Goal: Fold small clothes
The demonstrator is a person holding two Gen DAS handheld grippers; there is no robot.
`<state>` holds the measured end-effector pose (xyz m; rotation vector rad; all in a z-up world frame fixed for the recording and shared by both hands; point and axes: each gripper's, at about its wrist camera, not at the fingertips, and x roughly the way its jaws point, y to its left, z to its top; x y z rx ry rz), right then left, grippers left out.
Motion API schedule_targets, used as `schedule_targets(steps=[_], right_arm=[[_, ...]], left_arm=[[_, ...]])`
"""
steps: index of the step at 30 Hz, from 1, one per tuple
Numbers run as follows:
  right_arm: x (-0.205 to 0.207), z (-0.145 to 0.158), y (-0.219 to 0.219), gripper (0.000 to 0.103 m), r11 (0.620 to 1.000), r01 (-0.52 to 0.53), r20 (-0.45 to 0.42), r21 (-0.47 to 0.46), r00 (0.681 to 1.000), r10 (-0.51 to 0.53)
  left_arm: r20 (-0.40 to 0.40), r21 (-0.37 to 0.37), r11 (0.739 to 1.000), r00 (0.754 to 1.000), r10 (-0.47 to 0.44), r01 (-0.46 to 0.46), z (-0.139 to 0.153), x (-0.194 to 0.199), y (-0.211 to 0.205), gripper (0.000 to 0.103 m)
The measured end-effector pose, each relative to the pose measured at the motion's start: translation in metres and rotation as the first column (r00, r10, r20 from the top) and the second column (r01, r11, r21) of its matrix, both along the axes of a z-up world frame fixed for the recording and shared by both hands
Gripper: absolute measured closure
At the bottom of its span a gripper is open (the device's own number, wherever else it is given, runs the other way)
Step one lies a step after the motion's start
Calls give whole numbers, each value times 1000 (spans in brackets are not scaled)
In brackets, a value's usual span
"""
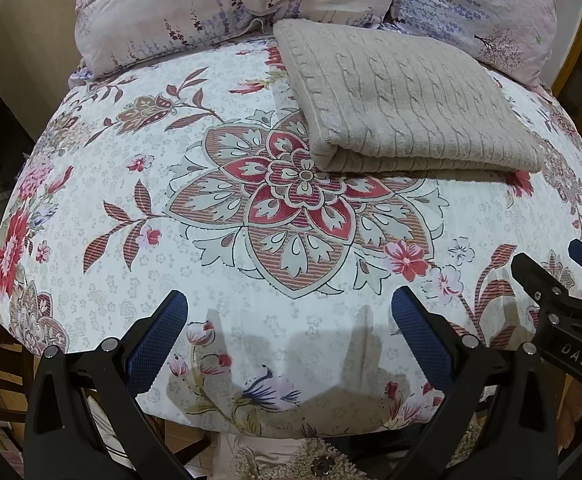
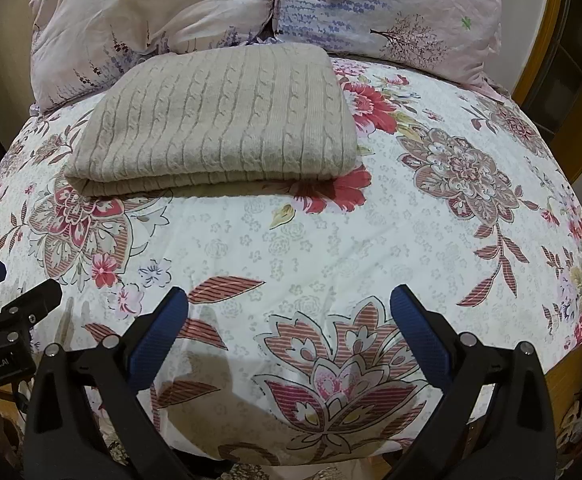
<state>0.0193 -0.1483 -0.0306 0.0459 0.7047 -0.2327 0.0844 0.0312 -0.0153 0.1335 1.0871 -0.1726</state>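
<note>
The sweater lies folded on the bedspread, a beige cable-knit one, with its folded edge turned toward me. In my left camera I see it at about 1 o'clock, in my right camera at about 11 o'clock. Its far edge touches the pillows at 12 o'clock. My left gripper hangs over the near part of the bedspread, its fingers wide apart and holding nothing. My right gripper is the same, spread and with nothing between. Each gripper is well apart from the sweater. The two grippers are side by side; each camera catches the other at its edge.
</note>
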Motion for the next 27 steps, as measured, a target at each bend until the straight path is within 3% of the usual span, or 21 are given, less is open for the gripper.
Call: schedule_targets(steps=[27], right_arm=[[4,-3,0,2,1000,-7,-19,4,1000,7]], left_arm=[[10,-30,1000,1000,-5,5,2,2,3,1]])
